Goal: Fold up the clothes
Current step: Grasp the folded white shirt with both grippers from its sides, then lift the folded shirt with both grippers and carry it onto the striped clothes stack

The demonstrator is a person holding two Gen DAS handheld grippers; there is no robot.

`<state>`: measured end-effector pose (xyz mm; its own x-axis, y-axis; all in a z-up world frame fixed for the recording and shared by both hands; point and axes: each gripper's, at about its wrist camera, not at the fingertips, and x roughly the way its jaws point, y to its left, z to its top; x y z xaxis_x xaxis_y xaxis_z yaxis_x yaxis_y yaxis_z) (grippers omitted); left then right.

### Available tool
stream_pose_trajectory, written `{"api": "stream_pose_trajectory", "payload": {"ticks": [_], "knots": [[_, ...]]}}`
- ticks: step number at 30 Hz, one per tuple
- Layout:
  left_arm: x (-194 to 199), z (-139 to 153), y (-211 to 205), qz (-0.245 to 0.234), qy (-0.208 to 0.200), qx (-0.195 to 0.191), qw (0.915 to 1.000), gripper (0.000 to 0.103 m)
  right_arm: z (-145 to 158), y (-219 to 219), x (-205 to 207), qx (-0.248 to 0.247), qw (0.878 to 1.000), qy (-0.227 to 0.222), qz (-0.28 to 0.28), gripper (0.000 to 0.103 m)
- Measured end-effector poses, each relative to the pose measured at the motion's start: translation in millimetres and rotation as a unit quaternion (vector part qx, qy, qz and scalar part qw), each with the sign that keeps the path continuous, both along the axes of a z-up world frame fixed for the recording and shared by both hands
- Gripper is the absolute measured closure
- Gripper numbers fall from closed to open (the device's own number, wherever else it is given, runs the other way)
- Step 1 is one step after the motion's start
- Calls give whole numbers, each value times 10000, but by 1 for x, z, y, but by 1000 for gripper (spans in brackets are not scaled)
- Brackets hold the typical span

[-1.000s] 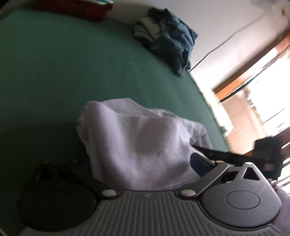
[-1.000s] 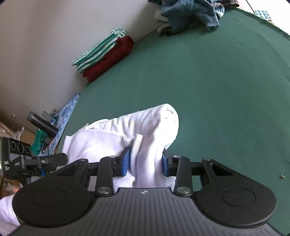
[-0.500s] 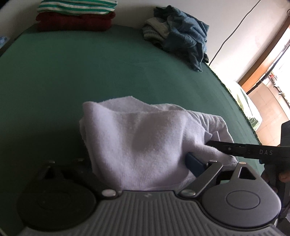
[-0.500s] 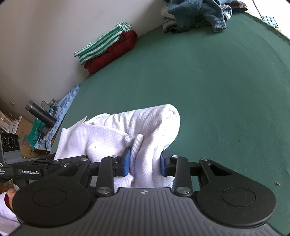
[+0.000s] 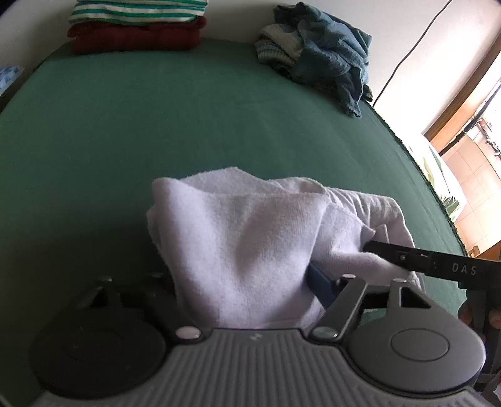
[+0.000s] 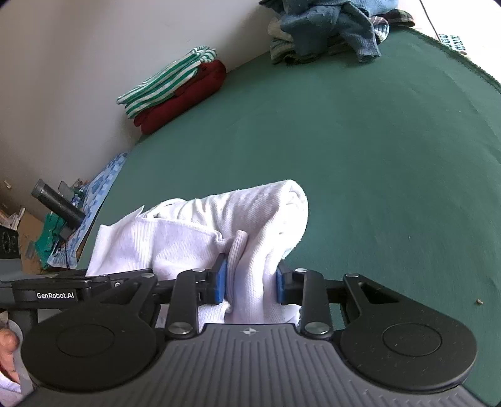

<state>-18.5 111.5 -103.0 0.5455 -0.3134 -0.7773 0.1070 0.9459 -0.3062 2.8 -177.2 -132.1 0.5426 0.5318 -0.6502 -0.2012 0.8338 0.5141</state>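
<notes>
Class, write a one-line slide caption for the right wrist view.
Right gripper shut on a white garment over the green table, folded stack behind.

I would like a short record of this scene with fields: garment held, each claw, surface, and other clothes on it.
garment held: white knit cotton garment, bunched, lifted at the near edge
left claw: shut on the white garment
right claw: shut on a fold of the white garment
surface: green cloth-covered table
folded stack: green-and-white striped cloth on top of dark red cloth, by the wall
unfolded heap: blue-grey crumpled clothes, far corner
</notes>
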Motion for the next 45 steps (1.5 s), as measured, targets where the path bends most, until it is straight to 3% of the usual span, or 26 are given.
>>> {"api": "stream_pose_trajectory", "payload": {"ticks": [9, 12, 15, 21, 26, 31, 35, 39, 43, 45], "knots": [[-1, 6, 14, -93, -22, -189, 9998, 50, 15, 5, 5, -11, 9999, 69, -131, 79], [-5, 9, 26, -139, -109, -410, 9990, 57, 17, 2, 5, 164, 9996, 125, -202, 80], [-5, 19, 33, -174, -193, -356, 9990, 62, 27, 1, 7, 430, 9989, 127, -141, 82], [2, 72, 51, -108, -712, -289, 9970, 63, 68, 17, 22, 597, 9977, -257, 199, 82], [26, 146, 75, -173, -1281, -7, 9916, 63, 121, 26, 64, 1046, 9919, -536, 475, 82], [88, 220, 103, -231, -1603, 518, 9854, 63, 184, 62, 131, 1126, 9861, -923, 799, 82], [144, 262, 132, -169, -1916, 883, 9774, 63, 220, 99, 195, 1217, 9815, -1145, 931, 82], [200, 276, 152, -86, -2074, 1227, 9705, 63, 236, 135, 255, 1255, 9800, -1273, 878, 82], [249, 273, 174, 53, -2279, 1293, 9651, 63, 242, 165, 305, 1247, 9798, -1390, 719, 82], [274, 264, 190, 180, -2206, 1108, 9689, 63, 240, 178, 325, 1219, 9798, -1444, 650, 82]]}}
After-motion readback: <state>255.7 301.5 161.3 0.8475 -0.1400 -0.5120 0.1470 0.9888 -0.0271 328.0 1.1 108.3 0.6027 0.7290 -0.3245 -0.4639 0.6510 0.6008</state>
